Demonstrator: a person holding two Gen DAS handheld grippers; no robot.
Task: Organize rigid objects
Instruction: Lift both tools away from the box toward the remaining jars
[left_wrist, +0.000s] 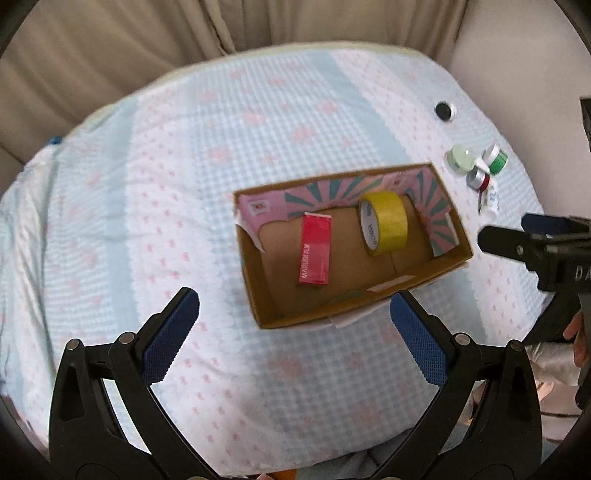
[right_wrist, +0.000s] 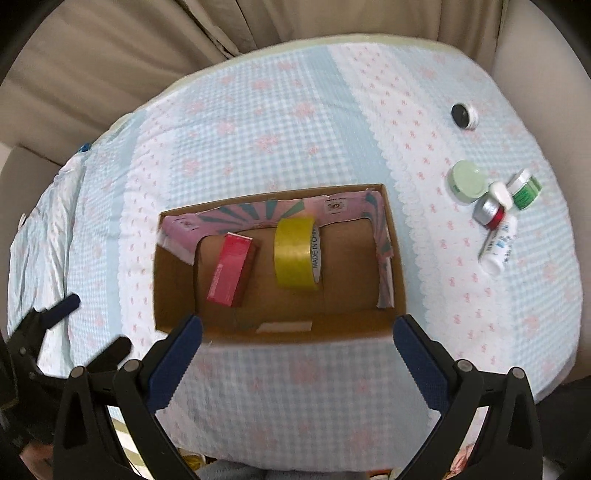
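Cardboard box (right_wrist: 395, 273) holds my yellow tape roll (right_wrist: 295, 254) and red carton (right_wrist: 231, 269). Jars (right_wrist: 467, 181) sit right of it. Left gripper (left_wrist: 295, 325) and right gripper (right_wrist: 297, 343) both spread wide, holding nothing.

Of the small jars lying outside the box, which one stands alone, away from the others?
The black-topped jar, farthest back on the cloth. The pale green jar, green-labelled jar and silver-red jar sit clustered together nearer the cardboard box.

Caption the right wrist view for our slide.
Open right hand-held gripper faces cardboard box holding yellow tape and red packet.
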